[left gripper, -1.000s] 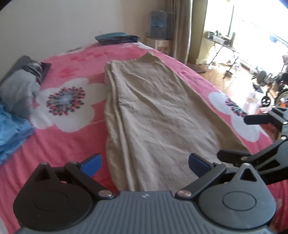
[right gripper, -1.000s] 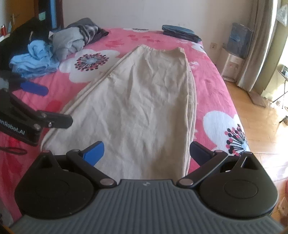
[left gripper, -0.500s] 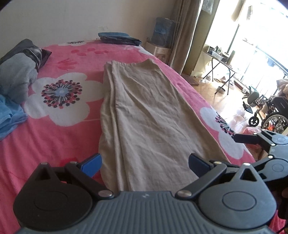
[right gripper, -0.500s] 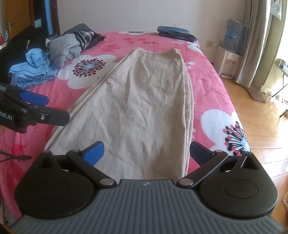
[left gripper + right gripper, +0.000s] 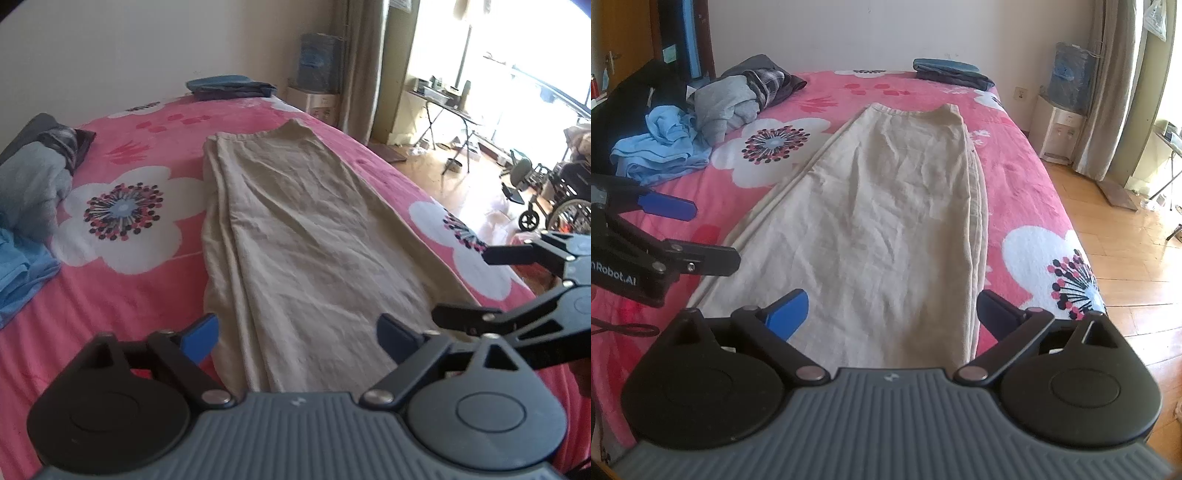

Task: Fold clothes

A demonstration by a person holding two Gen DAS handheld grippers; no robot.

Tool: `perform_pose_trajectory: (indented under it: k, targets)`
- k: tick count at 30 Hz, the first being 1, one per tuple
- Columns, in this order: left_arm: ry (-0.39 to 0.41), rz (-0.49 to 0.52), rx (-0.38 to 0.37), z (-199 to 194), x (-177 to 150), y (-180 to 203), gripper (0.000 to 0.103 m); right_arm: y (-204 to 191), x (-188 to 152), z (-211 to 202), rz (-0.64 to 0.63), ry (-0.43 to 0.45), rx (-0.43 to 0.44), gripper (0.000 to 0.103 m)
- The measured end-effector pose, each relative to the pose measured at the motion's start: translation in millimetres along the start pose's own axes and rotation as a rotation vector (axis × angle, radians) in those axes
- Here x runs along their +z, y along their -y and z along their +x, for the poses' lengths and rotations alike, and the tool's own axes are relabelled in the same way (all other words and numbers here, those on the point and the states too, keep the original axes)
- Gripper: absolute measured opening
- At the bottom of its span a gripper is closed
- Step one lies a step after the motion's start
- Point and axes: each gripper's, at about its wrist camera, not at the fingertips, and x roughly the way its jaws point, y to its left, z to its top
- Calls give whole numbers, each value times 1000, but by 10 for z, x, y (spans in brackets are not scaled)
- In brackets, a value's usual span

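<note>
A long beige garment (image 5: 306,236) lies flat on the pink flowered bed, folded lengthwise, its waistband at the far end. My left gripper (image 5: 299,338) hovers over the left part of its near hem. Its jaws are closing, the cloth lies below and between them, and the blue pads are clear of it. My right gripper (image 5: 892,314) stands open over the right part of the same hem (image 5: 886,295). In the right wrist view the left gripper (image 5: 713,236) reaches in from the left. In the left wrist view the right gripper (image 5: 461,283) reaches in from the right.
A heap of unfolded clothes, light blue (image 5: 661,151) and grey (image 5: 724,103), lies at the bed's far left. A folded dark blue stack (image 5: 951,70) sits at the head. The bed's right edge drops to a wooden floor (image 5: 1123,236) with a water dispenser (image 5: 1058,129).
The left gripper's jaws have drawn slightly closer together, and its view has shifted a little over the hem. The right gripper has stayed where it was.
</note>
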Motion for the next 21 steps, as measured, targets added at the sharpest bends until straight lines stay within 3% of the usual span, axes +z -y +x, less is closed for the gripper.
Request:
perform_pose_trajectory:
  k: [2, 4, 10, 15, 18, 21]
  targets:
    - [-6, 12, -4, 15, -13, 17, 82, 4, -4, 1, -1, -1, 1, 95]
    - [-8, 35, 4, 30, -33, 47, 74, 9, -10, 11, 1, -7, 3, 93]
    - [-34, 96, 10, 112, -100, 131, 58, 10, -72, 68, 0, -41, 4, 72]
    - [-84, 130, 8, 232, -177, 168, 30, 4, -159, 132, -16, -79, 0, 50]
    - [-149, 95, 15, 350, -240, 111, 25, 8, -228, 179, -28, -108, -4, 38]
    - [-162, 84, 12, 387, -255, 77, 25, 46, -345, 283, -26, -151, -25, 31]
